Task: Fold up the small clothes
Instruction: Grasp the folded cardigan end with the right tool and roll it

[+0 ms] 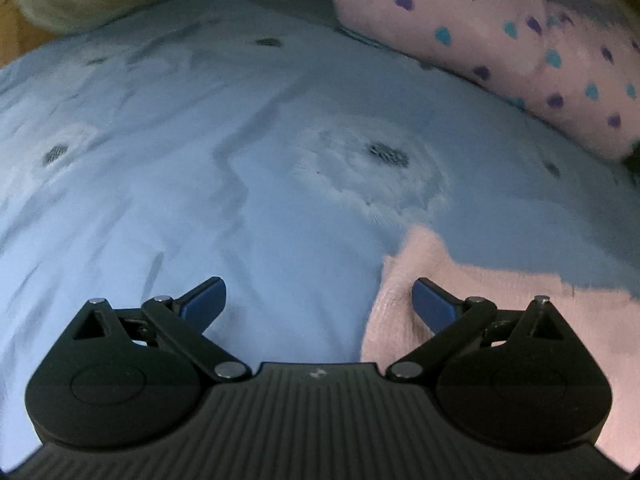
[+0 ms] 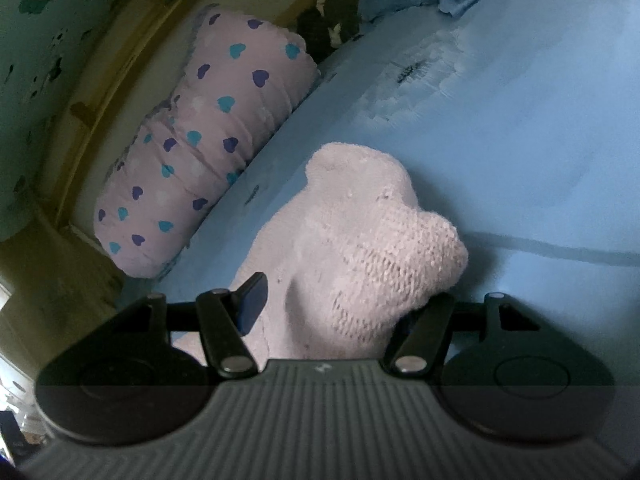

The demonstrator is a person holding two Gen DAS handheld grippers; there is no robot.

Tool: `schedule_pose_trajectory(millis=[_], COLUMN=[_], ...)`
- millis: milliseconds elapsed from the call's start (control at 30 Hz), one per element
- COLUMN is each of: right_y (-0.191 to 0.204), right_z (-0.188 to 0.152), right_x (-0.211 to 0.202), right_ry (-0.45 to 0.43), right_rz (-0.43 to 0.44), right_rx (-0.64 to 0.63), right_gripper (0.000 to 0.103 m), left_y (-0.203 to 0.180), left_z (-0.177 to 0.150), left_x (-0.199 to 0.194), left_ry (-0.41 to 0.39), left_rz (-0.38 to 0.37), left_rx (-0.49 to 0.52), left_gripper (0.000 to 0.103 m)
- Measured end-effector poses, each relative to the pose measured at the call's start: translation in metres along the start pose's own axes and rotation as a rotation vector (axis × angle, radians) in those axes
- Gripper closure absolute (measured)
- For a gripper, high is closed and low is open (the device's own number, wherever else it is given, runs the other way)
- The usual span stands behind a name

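Pink knit garment [image 2: 360, 240] lies on the blue sheet [image 2: 520, 140], bunched between the right gripper [image 2: 340, 304]'s half-spread jaws; whether they pinch it, unclear. Left gripper [image 1: 318, 304] spread, garment at 3 o'clock, pillow [image 1: 500, 40] at 1

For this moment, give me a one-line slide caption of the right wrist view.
Right gripper open around a pink knit garment on a blue sheet, heart-print pillow behind.

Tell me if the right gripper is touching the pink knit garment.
Touching. The right wrist view shows the pink knit garment bunched between the right gripper fingers, draped over the right-side finger and hiding it.
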State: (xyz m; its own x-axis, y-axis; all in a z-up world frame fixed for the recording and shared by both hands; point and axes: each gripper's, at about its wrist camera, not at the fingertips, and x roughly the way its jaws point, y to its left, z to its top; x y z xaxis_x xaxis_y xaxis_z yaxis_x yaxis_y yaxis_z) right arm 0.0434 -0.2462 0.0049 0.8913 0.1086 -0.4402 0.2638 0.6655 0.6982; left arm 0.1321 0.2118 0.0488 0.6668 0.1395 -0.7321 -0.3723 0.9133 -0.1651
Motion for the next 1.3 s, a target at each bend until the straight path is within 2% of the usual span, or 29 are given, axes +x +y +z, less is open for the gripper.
schedule_pose_trajectory(millis=[100,300,400,733,867,900,1133,1300], right_y=[-0.002,-0.005,-0.003,0.008,0.003,0.002,0.026,0.043], right_z=[0.006,0.015,0.019,0.027,0.029,0.028,0.028,0.028], right_x=[0.007,0.018,0.024,0.037,0.035,0.034,0.034,0.026], right_ry=[-0.001,0.010,0.023,0.085,0.088,0.087,0.087,0.063], right_rz=[0.011,0.021,0.003,-0.070,-0.093,-0.097,-0.165,-0.146], right_rx=[0.012,0.026,0.023,-0.025,-0.005,-0.008,-0.135,-0.226], right_gripper=[0.037,0.037,0.037,0.039,0.059,0.061,0.062,0.064], left_y=[0.013,0.022,0.021,-0.006,-0.013,-0.014,-0.007,-0.004], left_z=[0.005,0.003,-0.006,-0.024,-0.032,-0.035,-0.035,-0.033], left_x=[-0.001,-0.006,-0.003,-0.011,-0.009,-0.008,-0.010,-0.013], left_ry=[0.011,0.033,0.086,0.125,0.164,0.172,0.185,0.187], left_rz=[-0.019,-0.030,-0.019,-0.129,-0.151,-0.154,-0.177,-0.188], left_rx=[-0.081,-0.130,-0.105,0.031,0.110,0.122,0.099,0.105], left_gripper=[0.002,0.002,0.002,0.002,0.002,0.002,0.002,0.002])
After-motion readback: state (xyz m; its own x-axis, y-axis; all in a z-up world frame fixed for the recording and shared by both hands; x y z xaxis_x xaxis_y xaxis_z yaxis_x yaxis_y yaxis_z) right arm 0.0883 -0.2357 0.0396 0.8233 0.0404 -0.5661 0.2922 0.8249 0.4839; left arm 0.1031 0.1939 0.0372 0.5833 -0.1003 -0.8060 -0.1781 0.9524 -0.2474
